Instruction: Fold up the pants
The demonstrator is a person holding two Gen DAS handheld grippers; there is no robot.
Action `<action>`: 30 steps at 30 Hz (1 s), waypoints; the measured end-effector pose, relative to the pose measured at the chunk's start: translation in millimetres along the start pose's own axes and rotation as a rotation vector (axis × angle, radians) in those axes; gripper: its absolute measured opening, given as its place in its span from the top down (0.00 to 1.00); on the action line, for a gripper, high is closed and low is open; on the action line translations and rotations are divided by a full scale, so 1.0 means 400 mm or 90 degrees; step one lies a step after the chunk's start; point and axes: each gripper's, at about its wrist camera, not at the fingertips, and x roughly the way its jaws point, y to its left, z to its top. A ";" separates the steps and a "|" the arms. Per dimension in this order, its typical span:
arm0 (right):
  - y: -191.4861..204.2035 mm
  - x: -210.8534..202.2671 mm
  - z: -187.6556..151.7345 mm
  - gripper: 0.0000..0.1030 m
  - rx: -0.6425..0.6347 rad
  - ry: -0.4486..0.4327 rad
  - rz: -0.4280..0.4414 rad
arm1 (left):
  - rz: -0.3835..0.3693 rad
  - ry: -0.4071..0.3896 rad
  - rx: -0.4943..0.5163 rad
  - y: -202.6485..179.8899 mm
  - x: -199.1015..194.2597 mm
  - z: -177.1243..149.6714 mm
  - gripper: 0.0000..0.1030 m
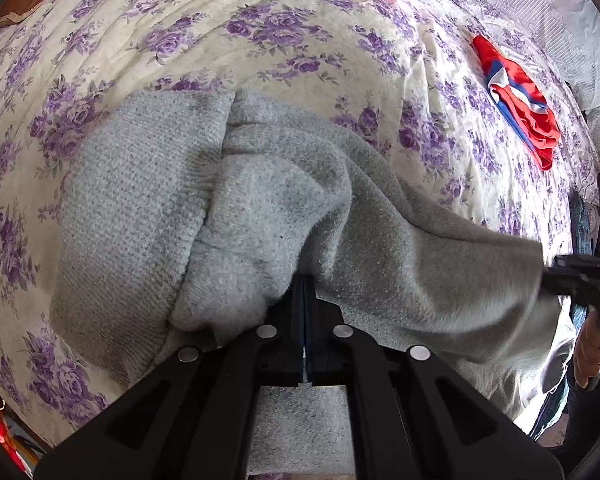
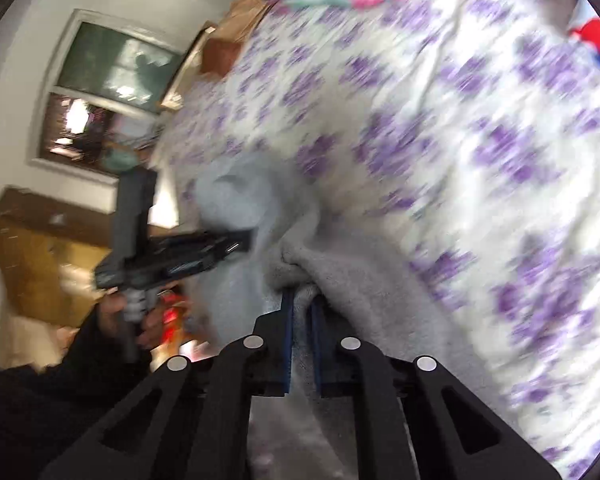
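Currently both grippers clamped on grey knit pants [image 1: 268,200] lying on floral bedspread [image 1: 260,40]: left gripper [image 1: 305,284] at bunched middle, right gripper [image 2: 302,300] on edge fold. Risk — thick fold slips from your right pads under tension; fold lands skewed.

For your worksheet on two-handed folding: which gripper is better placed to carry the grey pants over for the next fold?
Probably the right gripper: it pinches a free raised edge of the grey pants, while the left gripper anchors them.
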 end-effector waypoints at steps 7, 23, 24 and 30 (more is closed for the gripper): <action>0.042 0.004 0.020 0.94 -0.056 -0.033 -0.231 | -0.007 -0.004 0.000 -0.005 0.006 0.003 0.98; -0.067 -0.232 -0.038 0.71 0.033 -0.129 -0.256 | -0.042 -0.067 0.084 -0.160 -0.144 0.002 0.98; -0.066 -0.259 -0.061 0.71 0.040 -0.135 -0.256 | -0.069 -0.063 0.093 -0.191 -0.147 0.004 0.97; -0.023 -0.283 -0.214 0.71 0.072 -0.116 -0.252 | -0.142 0.021 0.188 -0.416 -0.010 0.027 0.97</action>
